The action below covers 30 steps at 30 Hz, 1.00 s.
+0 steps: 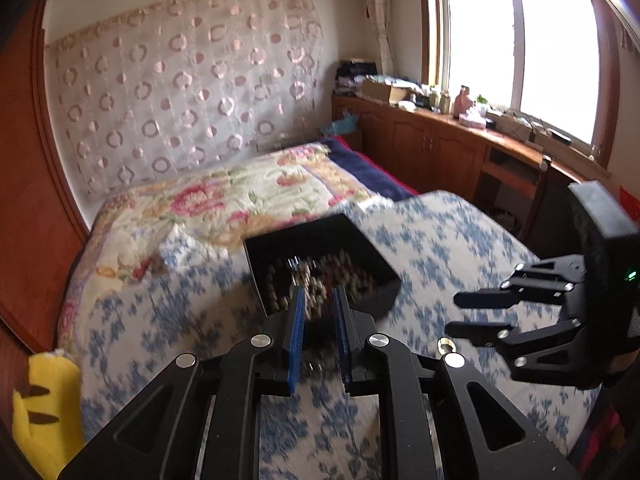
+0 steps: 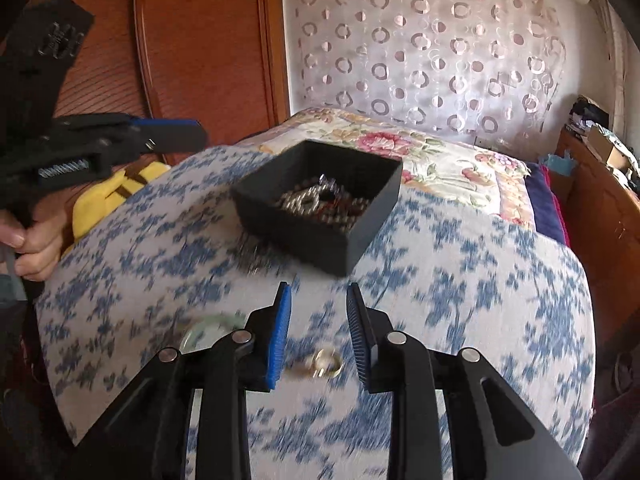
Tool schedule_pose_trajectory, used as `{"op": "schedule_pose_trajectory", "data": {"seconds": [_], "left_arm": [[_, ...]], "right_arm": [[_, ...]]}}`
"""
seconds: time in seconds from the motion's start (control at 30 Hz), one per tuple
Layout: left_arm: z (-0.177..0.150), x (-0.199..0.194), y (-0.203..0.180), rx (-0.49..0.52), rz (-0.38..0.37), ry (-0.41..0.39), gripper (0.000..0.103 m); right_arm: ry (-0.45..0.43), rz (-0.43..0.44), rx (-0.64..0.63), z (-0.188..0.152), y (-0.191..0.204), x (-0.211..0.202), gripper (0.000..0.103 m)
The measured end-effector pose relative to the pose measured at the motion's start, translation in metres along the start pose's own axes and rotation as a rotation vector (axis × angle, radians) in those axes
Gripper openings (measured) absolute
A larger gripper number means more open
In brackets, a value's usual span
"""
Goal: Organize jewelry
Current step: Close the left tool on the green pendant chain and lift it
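Bed: blue-floral cover, flowered quilt | wall: circle-patterned curtain | right: bright window above cluttered wooden cabinets | left: wood panel

Bed covered at the near end by a white cloth with blue flower print, with a floral quilt in pink, green and yellow and a dark blue blanket spread toward the wall end. Resting directly on the blue-print cloth: an open black box holding beaded jewelry, a gold ring on the near part of the cloth, and a pale green bangle just left of the ring, blurred. Yellow plush item lying at the left edge of the bed, partly tucked behind the cloth.
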<state>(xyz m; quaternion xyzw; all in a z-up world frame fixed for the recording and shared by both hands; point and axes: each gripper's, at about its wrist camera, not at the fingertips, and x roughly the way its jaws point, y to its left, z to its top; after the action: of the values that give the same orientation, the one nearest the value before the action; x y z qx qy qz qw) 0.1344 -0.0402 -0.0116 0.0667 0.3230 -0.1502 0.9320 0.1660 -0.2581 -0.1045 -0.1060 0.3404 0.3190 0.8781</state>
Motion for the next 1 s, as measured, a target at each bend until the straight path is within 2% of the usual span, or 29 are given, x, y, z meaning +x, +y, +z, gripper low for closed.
{"op": "schedule_pose_trajectory", "data": {"seconds": [0.2, 0.3, 0.33, 0.67, 1.0], "left_arm": [[-0.029, 0.027, -0.003, -0.008, -0.012, 0.078, 0.015], [-0.039, 0.039, -0.003, -0.011, -0.008, 0.104, 0.029], [-0.04, 0.042, -0.003, -0.009, -0.008, 0.111, 0.03], [-0.043, 0.08, -0.005, 0.009, 0.004, 0.189, 0.03], [-0.044, 0.094, -0.012, 0.031, 0.008, 0.213, 0.031]], "right_arm": [[0.003, -0.006, -0.006, -0.018, 0.01, -0.005, 0.031], [0.005, -0.013, -0.002, -0.023, 0.01, -0.006, 0.031], [0.008, -0.015, -0.002, -0.025, 0.011, -0.006, 0.031], [0.012, -0.006, 0.013, -0.033, 0.011, -0.004, 0.031], [0.002, -0.008, 0.018, -0.034, 0.008, -0.005, 0.031]]}}
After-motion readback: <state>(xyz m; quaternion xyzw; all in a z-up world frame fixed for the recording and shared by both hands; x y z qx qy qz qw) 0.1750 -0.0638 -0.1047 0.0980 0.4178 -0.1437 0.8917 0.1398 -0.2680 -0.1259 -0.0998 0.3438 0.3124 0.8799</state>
